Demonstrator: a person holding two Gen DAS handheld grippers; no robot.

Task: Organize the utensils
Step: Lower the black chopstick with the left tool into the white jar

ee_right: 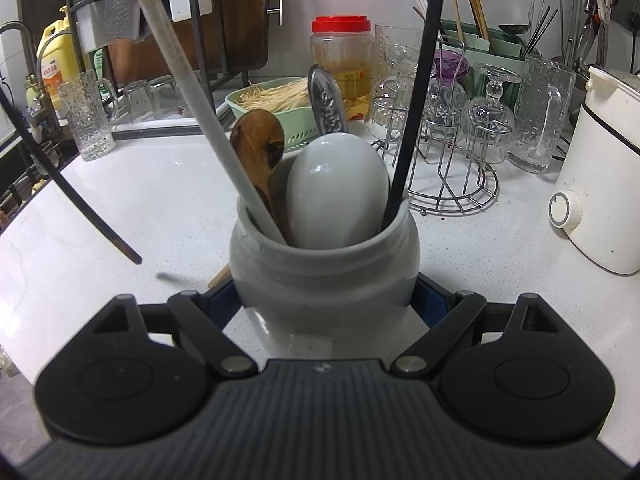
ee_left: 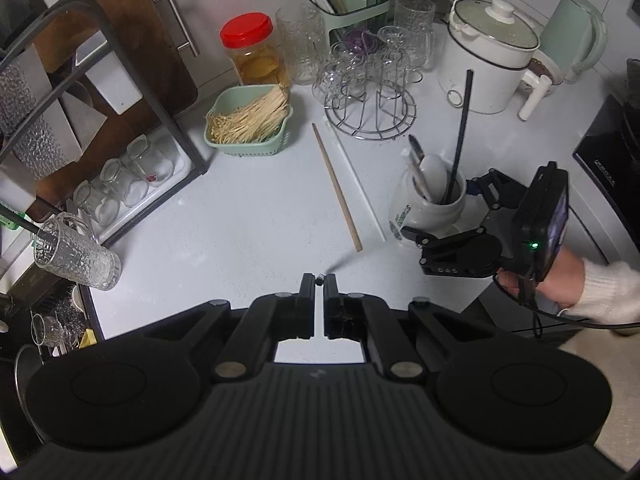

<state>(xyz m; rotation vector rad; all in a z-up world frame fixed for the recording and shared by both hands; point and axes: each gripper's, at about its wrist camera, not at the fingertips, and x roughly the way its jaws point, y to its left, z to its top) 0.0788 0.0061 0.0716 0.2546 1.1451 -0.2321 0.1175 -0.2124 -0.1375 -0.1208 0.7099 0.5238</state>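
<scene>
My left gripper [ee_left: 319, 281] is shut on a black chopstick, seen end-on between the fingertips in the left wrist view and as a long black stick [ee_right: 72, 196] at the left in the right wrist view. My right gripper [ee_right: 324, 300] is shut on a grey ceramic jar [ee_right: 324, 268], which also shows in the left wrist view [ee_left: 430, 208]. The jar holds a black chopstick [ee_right: 416, 92], a white chopstick [ee_right: 200, 92], a wooden spoon [ee_right: 258, 148], a grey spoon [ee_right: 336, 188] and a metal handle [ee_right: 326, 100]. A wooden chopstick [ee_left: 337, 188] and a white chopstick [ee_left: 358, 188] lie on the white counter [ee_left: 240, 220].
A green basket of toothpicks [ee_left: 250, 122], a red-lidded jar [ee_left: 256, 52], a wire rack of glasses [ee_left: 368, 80], a green utensil caddy [ee_left: 352, 4], a white cooker [ee_left: 486, 56] and a kettle [ee_left: 576, 32] stand at the back. A dish rack [ee_left: 100, 120] is on the left.
</scene>
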